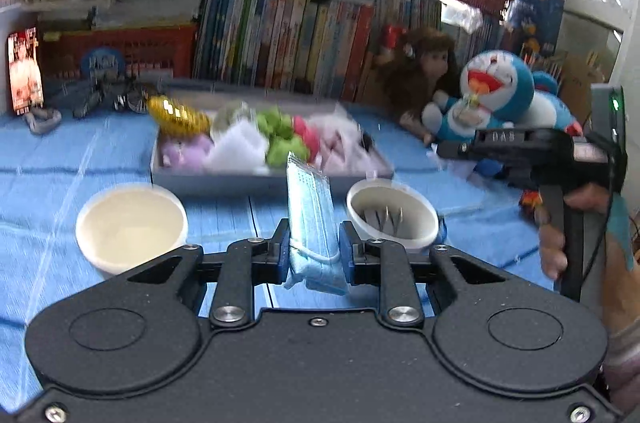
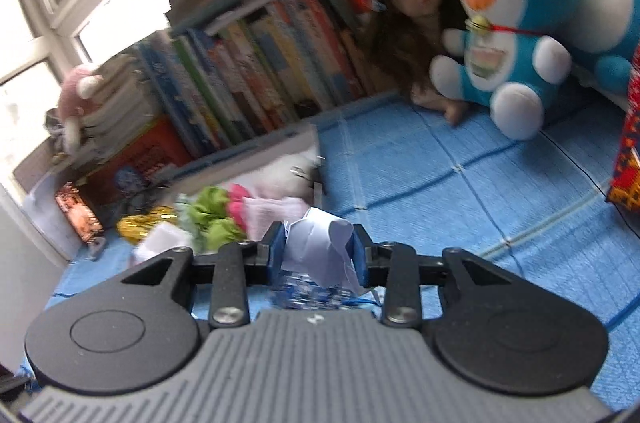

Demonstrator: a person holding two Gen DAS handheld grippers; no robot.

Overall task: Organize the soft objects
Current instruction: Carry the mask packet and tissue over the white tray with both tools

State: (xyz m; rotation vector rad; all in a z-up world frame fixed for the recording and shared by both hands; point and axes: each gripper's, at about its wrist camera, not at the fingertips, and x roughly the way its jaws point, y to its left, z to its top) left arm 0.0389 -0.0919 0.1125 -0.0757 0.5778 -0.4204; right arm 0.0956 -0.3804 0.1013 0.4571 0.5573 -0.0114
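My left gripper (image 1: 314,247) is shut on a wrapped light-blue face mask pack (image 1: 310,207), held upright above the blue mat between two white bowls. The left bowl (image 1: 131,225) looks empty; the right bowl (image 1: 392,217) holds dark clips. Behind them a grey tray (image 1: 276,173) holds several soft items: green, pink, white and lilac pieces. My right gripper (image 2: 318,251) is shut on a crumpled white tissue packet (image 2: 316,249) with blue print, just right of the same tray (image 2: 248,147). The right gripper also shows at the right of the left wrist view (image 1: 452,148).
A row of books (image 1: 304,35) lines the back. A Doraemon plush (image 1: 496,95) and a brown-haired doll (image 1: 420,63) lean there at the right. A red basket (image 1: 116,49) stands back left. A gold mesh item (image 1: 178,113) lies by the tray. A blue mat (image 2: 460,191) covers the table.
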